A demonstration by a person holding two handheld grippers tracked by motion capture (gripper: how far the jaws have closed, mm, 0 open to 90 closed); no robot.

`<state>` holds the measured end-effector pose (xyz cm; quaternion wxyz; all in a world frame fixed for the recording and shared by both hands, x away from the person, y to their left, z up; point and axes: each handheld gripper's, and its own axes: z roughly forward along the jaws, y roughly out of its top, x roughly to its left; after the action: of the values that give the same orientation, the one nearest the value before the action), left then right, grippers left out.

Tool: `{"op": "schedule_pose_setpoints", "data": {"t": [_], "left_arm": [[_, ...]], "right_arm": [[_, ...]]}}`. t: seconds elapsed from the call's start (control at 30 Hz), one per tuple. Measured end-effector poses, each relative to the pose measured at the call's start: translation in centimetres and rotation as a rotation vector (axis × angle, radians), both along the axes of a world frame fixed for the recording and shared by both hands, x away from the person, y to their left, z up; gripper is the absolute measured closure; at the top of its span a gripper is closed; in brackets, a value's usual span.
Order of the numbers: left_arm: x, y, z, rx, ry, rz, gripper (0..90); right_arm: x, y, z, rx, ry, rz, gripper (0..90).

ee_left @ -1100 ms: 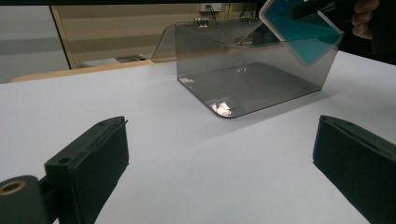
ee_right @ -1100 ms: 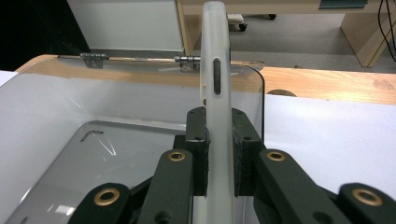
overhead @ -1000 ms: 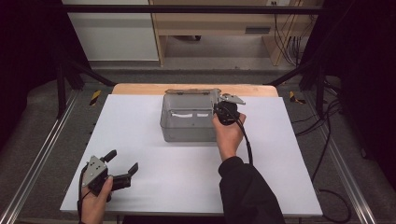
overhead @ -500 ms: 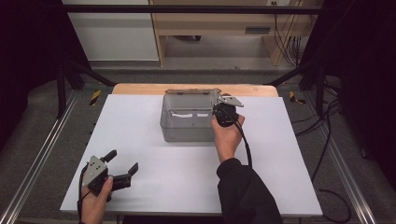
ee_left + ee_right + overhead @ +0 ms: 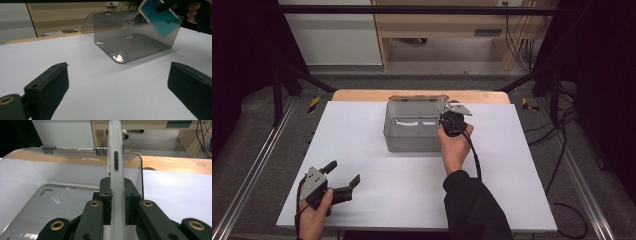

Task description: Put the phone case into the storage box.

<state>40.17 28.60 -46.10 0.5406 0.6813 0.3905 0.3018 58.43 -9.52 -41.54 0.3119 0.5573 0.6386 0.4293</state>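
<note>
Nothing apparently moved: right gripper (image 5: 117, 202) jaws clamped on phone (image 5: 115, 165) over clear box (image 5: 412, 131), left gripper (image 5: 343, 179) jaws apart.

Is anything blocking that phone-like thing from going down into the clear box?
Nothing visible does. The right gripper holds the phone case edge-up at the clear box's right wall. The hinged lid is swung back behind it, so the top is open, and the floor inside looks bare.

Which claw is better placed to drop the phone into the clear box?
Right. The right claw already clamps the phone at the clear box. The left claw sits open, well short of it.
</note>
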Motion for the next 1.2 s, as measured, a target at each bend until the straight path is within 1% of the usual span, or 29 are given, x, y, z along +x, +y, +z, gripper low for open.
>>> {"op": "schedule_pose_setpoints", "data": {"t": [0.3, 0.77, 1.2], "left_arm": [[0.0, 0.0, -0.01, 0.0, 0.001, -0.001, 3.4], [0.01, 0.0, -0.01, 0.004, 0.001, -0.005, 3.5], [0.02, -0.03, -0.03, 0.004, 0.004, -0.005, 3.5]], "right_arm": [[0.01, 0.0, -0.05, -0.005, 0.001, -0.004, 80.4], [0.12, -0.09, -0.28, -0.007, 0.024, -0.003, 80.3], [0.18, -0.07, -0.35, -0.004, 0.025, 0.001, 80.2]]}}
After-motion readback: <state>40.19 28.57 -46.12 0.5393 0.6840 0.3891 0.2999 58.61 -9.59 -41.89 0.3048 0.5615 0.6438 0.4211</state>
